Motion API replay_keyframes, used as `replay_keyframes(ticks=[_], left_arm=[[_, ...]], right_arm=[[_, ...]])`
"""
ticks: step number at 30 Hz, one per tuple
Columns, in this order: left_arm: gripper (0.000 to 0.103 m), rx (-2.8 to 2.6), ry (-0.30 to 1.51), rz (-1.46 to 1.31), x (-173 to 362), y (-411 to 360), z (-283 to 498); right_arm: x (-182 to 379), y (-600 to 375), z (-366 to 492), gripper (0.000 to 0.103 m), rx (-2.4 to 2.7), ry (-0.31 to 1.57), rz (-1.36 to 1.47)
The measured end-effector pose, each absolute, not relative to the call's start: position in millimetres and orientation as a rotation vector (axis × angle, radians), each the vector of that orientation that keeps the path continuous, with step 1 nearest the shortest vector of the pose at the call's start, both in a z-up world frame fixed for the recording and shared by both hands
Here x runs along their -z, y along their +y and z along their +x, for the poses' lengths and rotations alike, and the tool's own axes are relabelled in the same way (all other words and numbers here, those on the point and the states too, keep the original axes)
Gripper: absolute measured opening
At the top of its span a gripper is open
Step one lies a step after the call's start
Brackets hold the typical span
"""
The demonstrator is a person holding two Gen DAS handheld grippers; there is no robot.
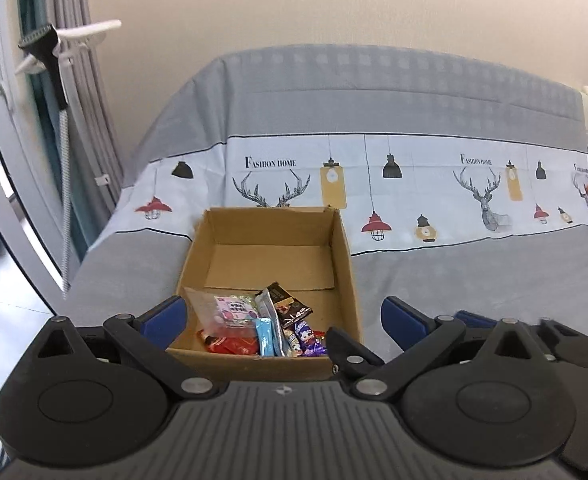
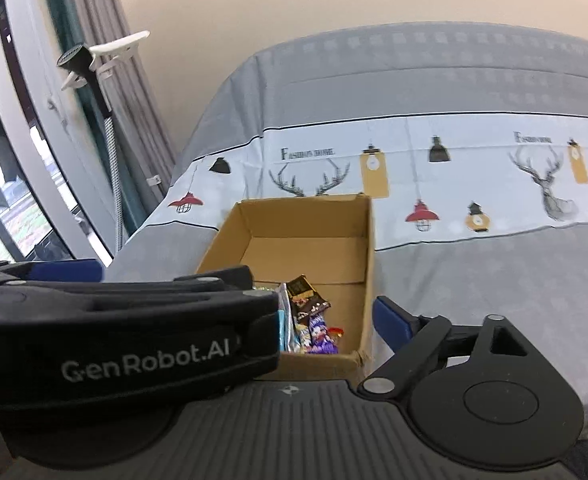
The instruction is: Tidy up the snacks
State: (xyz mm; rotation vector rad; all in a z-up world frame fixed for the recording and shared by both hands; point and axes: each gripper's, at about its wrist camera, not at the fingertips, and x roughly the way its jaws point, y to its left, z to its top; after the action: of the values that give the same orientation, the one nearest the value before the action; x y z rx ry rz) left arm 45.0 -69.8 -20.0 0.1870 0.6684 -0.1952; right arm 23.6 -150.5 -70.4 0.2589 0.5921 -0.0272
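Left wrist view: left gripper [image 1: 282,314] spread wide, empty, fingers flanking the near end of an open cardboard box [image 1: 344,240] on a gray printed bedsheet [image 1: 474,280]. Snack packets [image 1: 254,324] heaped at the box's near end. Right wrist view: right gripper [image 2: 390,316], state impossible to tell, left gripper body blocking one side.

Cardboard box [image 2: 368,248] open-topped on grey printed bedsheet [image 2: 474,280] | snack packets [image 2: 310,320] heaped at its near end, far end bare | left gripper [image 2: 134,320] body crosses foreground left | right gripper [image 2: 302,320] blue finger [image 2: 392,318] just right of box
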Motion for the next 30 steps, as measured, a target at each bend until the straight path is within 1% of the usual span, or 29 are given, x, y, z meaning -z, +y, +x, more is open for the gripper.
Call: replay_keyframes(ticks=[3, 7, 15, 22, 30], left_arm=[[0.103, 0.182, 0.659, 0.206, 9, -74, 32], [0.103, 0.163, 0.669, 0.232, -1, -78, 24], [0.103, 0.184, 0.721, 0.198, -2, -71, 22], [0.103, 0.158, 0.751, 0.186, 4, -64, 23], [0.103, 0.151, 0.763, 0.186, 6, -58, 24]], right_arm=[[60, -151, 7, 0.100, 0.075, 0.583, 0.246], [52, -155, -5, 0.101, 0.064, 0.587, 0.267], [46, -149, -11, 0.102, 0.095, 0.641, 0.255], [54, -146, -7, 0.102, 0.057, 0.696, 0.282], [55, -139, -5, 0.102, 0.067, 0.701, 0.261]])
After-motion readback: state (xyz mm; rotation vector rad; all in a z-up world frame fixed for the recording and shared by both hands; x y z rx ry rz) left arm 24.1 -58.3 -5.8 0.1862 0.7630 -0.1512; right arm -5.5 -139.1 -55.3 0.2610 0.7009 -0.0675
